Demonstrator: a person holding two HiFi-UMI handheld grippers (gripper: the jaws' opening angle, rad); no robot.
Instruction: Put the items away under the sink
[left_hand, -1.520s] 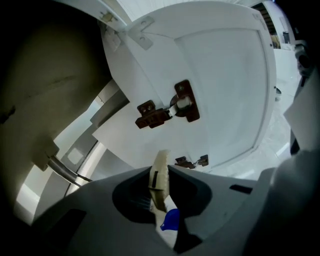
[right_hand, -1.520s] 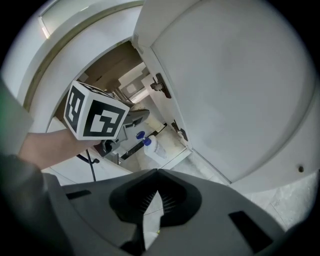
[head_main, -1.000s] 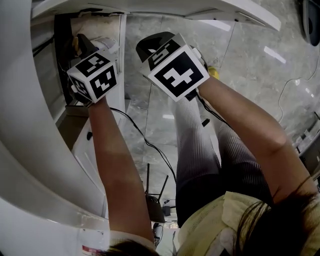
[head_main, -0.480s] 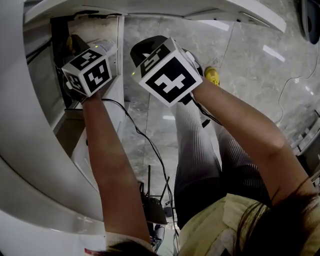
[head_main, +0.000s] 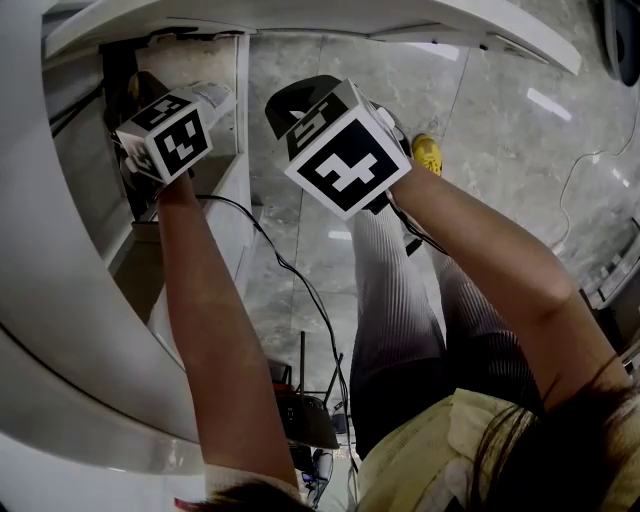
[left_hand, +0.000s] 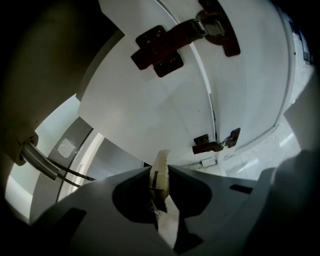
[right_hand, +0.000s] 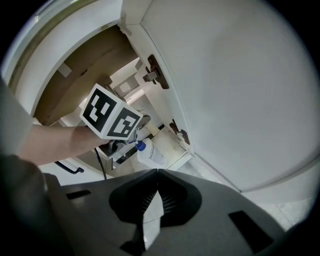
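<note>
Floor: grey marble tiles (head_main: 480, 130); one white cabinet (head_main: 240, 150) stands open on them.
Door: one white door (right_hand: 235, 85), swung open, carrying two brown hinges (left_hand: 165, 47).
Grippers: two. The left gripper (left_hand: 160, 169) is inside the cabinet. The right gripper (right_hand: 156, 172) is outside it, with its jaws pressed together and nothing between them.
Bottle: one blue-capped bottle (right_hand: 151, 154), inside the cabinet just beside the left gripper.
Piece: one thin pale ridged piece (left_hand: 161, 159), clamped upright between the left jaws.
Change: the left gripper is deeper in the cabinet than a second ago.

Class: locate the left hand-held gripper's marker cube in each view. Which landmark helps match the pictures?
Head view: marker cube, upper left, at the cabinet opening.
Left gripper view: not in it.
Right gripper view: left of centre, before the open cabinet.
Landmark: door hinges, in both gripper views.
</note>
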